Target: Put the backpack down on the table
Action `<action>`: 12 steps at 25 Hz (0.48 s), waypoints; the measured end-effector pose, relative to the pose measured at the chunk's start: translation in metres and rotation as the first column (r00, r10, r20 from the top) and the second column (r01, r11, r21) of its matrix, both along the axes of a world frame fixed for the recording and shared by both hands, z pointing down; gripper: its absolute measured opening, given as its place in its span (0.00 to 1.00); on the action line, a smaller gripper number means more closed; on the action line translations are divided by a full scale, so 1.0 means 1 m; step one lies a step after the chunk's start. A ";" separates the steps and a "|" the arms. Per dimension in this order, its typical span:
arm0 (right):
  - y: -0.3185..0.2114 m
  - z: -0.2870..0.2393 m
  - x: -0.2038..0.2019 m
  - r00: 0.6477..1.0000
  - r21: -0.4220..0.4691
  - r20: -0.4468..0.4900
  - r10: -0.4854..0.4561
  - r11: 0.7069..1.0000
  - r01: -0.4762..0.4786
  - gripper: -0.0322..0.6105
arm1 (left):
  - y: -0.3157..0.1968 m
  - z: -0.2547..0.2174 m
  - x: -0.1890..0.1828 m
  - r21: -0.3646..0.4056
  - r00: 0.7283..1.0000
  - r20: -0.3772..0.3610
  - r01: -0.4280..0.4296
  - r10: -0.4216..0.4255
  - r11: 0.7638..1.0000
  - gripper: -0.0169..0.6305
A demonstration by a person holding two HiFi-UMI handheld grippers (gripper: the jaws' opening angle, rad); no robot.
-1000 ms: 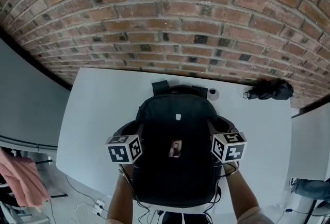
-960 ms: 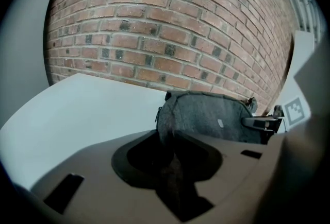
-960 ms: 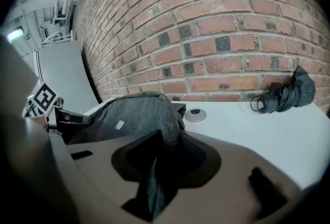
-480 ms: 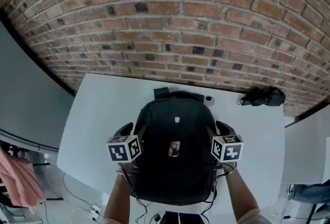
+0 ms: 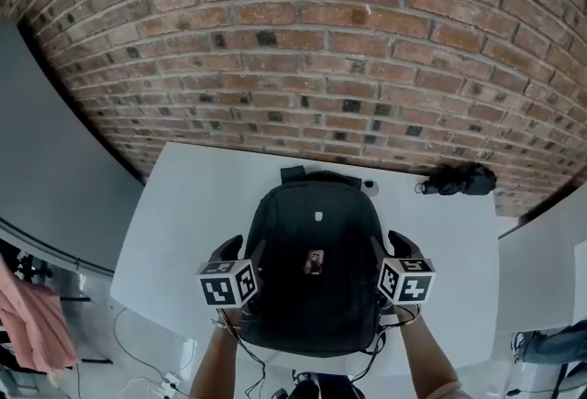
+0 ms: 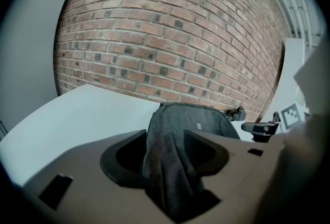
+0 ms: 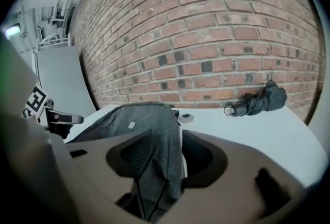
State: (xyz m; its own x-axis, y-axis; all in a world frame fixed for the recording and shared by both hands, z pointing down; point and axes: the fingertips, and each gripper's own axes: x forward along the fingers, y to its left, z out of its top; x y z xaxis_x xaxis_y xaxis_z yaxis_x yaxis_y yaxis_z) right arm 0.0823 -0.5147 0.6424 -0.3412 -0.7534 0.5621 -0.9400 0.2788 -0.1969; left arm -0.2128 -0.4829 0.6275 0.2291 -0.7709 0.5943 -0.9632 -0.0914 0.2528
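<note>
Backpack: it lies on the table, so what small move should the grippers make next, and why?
Probably draw both grippers back toward the person. The backpack lies flat on the table; the left gripper and right gripper have just been opening, fingers apart, yet a fold of its fabric sits between each pair, so backing off would free it.

Head view: set high over the near edge of the bench (image 5: 174, 205), facing steeply down and out to the far brick wall (image 5: 303, 49); the whole bench top is in frame.

Left gripper (image 5: 242, 252) view: low, at the left flank of the backpack (image 5: 316, 315), facing far and slightly right along its own fingers.

Right gripper (image 5: 387, 247) view: mirrored, facing far and slightly left.

Both pairs of fingers have just been opening, with backpack fabric between them, close to the lens.

Shared by all three: wall, bench, backpack, umbrella (image 5: 456, 178). Each gripper view also catches the other gripper.
</note>
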 end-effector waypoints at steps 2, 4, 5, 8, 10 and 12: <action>0.009 -0.012 0.000 1.000 0.010 0.009 0.013 1.000 -0.013 0.33 | 0.012 -0.012 0.000 0.015 1.000 -0.014 0.015 -0.014 1.000 0.39; 0.019 -0.024 -0.002 0.999 0.020 0.027 0.021 1.000 -0.022 0.33 | 0.023 -0.024 -0.001 0.035 0.999 -0.034 0.037 -0.036 0.999 0.38; 0.023 -0.030 -0.003 0.999 0.025 0.032 0.024 0.999 -0.025 0.33 | 0.028 -0.030 -0.001 0.045 0.998 -0.043 0.045 -0.043 0.998 0.38; 0.041 -0.048 -0.008 0.999 0.036 0.041 0.025 0.999 -0.026 0.33 | 0.045 -0.043 0.001 0.061 0.997 -0.069 0.049 -0.044 0.997 0.38; 0.054 -0.062 -0.012 0.998 0.046 0.052 0.020 0.999 -0.022 0.33 | 0.057 -0.052 0.007 0.066 0.996 -0.082 0.031 -0.026 0.997 0.37; 0.069 -0.076 -0.014 0.998 0.068 0.067 0.017 0.997 -0.022 0.32 | 0.069 -0.065 0.014 0.084 0.996 -0.089 0.014 -0.006 0.996 0.35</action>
State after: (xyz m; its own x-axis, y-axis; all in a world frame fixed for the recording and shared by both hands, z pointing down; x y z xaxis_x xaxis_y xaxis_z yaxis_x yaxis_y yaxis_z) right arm 0.0683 -0.4453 0.5666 -0.3606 -0.7964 0.4856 -0.9310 0.2754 -0.2397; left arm -0.1991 -0.4135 0.5628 0.2700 -0.8199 0.5048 -0.9383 -0.1065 0.3289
